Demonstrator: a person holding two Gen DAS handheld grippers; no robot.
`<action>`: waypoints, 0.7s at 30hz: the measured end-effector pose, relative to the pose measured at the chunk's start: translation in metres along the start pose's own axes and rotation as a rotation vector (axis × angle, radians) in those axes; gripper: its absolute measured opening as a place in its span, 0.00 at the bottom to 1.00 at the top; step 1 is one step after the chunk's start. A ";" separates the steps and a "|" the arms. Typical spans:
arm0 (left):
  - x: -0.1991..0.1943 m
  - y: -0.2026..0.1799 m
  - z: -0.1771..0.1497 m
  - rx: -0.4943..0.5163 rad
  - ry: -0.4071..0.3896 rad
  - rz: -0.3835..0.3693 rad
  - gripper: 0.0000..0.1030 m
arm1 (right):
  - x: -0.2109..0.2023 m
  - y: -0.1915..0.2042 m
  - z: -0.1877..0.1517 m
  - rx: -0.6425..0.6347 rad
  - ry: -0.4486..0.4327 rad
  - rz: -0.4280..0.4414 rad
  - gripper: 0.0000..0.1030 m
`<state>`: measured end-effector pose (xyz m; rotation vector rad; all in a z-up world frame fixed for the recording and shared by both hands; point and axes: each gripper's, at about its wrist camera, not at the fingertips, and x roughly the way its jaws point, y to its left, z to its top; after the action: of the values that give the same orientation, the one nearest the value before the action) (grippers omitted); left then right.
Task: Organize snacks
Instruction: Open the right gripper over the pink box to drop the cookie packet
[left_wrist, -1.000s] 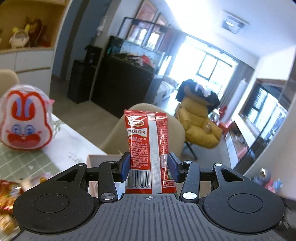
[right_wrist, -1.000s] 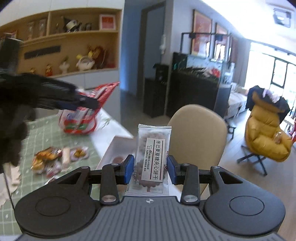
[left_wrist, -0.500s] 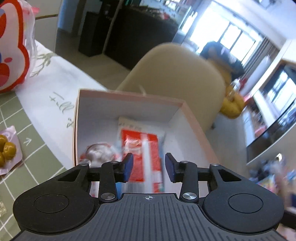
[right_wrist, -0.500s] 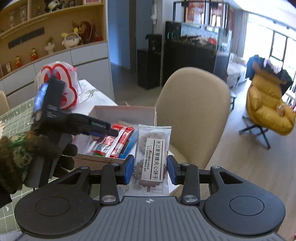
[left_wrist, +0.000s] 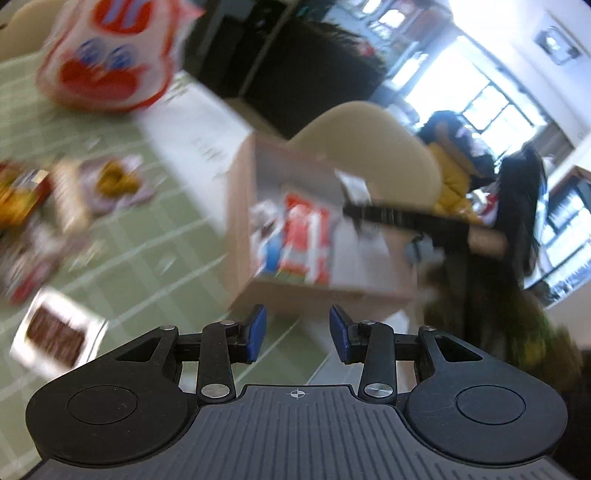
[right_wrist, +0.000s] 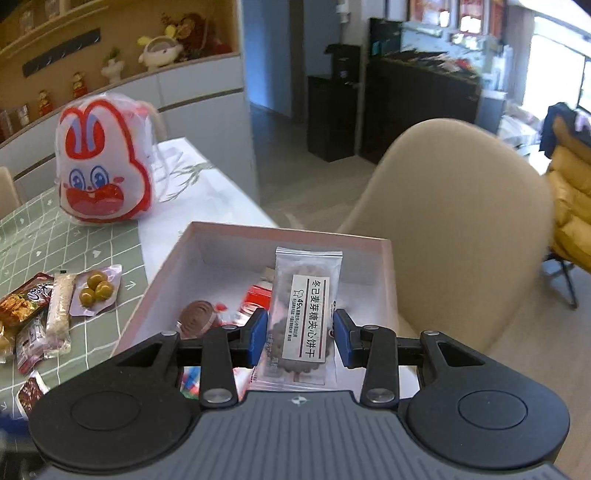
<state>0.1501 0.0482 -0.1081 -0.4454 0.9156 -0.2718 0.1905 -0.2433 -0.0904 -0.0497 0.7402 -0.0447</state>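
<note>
Sunlit living room with a dark cabinet and big windows lies behind a table covered in a green checked cloth (right_wrist: 33, 236). Ahead of both grippers on that table sits an open pale pink cardboard box (right_wrist: 288, 236), with a beige rounded chair (right_wrist: 454, 221) just beyond it.

The right gripper (right_wrist: 299, 338) has its blue pads pressed on a clear-wrapped brown biscuit packet with a white label (right_wrist: 304, 317), held upright above the near part of the box. Under and past the packet, inside the box, lie a red wrapper and a round brown sweet (right_wrist: 197, 317). To the left of this gripper, loose snack packets (right_wrist: 55, 306) lie on the cloth, among them a clear pouch of green olives (right_wrist: 96, 290). Farther off on that side stands a white and red rabbit-faced bag (right_wrist: 101, 166).

The left gripper (left_wrist: 297, 334) stands partly open with nothing between its pads, short of the box's near wall (left_wrist: 314, 295). Its view is motion-blurred; a red and white packet (left_wrist: 306, 240) shows inside the box. The right gripper (left_wrist: 354, 212) reaches in from the right over the box, carried by a gloved hand (left_wrist: 458, 232). Near the lower left lies a dark brown snack in a clear wrapper (left_wrist: 55, 336).
</note>
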 end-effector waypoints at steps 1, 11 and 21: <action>-0.002 0.005 -0.005 -0.016 0.007 0.015 0.41 | 0.005 0.002 0.000 -0.008 0.013 0.008 0.39; -0.038 0.078 -0.029 -0.167 -0.024 0.219 0.41 | -0.011 0.036 -0.015 -0.072 0.000 0.033 0.47; -0.066 0.116 -0.022 -0.178 -0.097 0.292 0.41 | -0.036 0.118 0.003 -0.115 0.050 0.185 0.50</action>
<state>0.0985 0.1711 -0.1289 -0.4777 0.9005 0.0984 0.1686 -0.1238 -0.0711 -0.0901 0.7944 0.1739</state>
